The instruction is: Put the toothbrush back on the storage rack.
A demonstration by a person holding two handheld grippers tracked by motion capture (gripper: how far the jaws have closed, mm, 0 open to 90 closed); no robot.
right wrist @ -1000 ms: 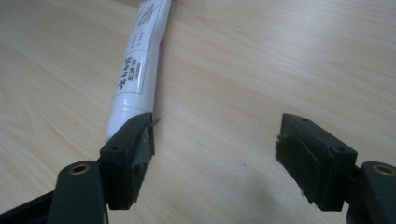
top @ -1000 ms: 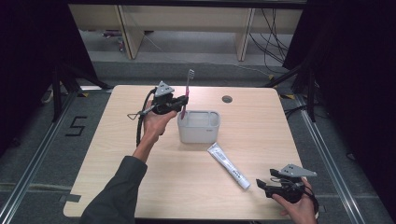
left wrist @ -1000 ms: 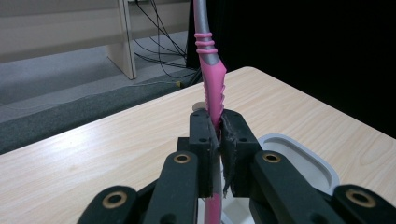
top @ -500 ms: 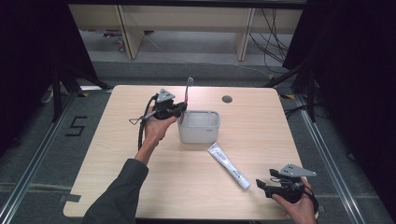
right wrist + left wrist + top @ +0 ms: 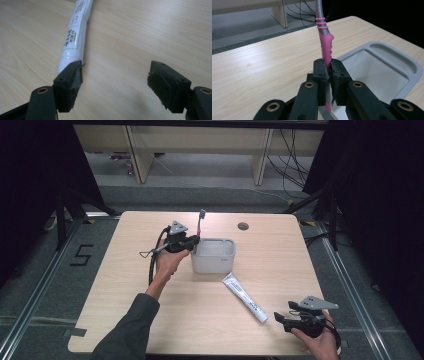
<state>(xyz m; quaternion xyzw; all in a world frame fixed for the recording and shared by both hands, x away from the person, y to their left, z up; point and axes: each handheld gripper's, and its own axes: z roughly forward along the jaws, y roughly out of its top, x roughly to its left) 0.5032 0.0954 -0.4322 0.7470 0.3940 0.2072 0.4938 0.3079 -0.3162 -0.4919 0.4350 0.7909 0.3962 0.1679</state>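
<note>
toothbrush (image 5: 325, 47) clamped upright, left gripper (image 5: 328, 72) fingers

left gripper (image 5: 192, 242) holding toothbrush (image 5: 200, 222), bin (image 5: 214, 256)

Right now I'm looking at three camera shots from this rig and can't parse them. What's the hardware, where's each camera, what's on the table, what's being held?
There is no robot arm: a person holds a hand-held two-jaw tool in each hand at a wooden table. The high view looks down from above the person's side. The other two cameras ride on the tools and look along their black jaws.

On the table lie a grey tray and a white tube.

The left tool is shut on a pink toothbrush, held upright at the tray's near-left edge with the brush head up.

The right tool is open, empty and low near the table's front edge. In its own view the tube's end lies just beyond its left jaw, not between the jaws.
</note>
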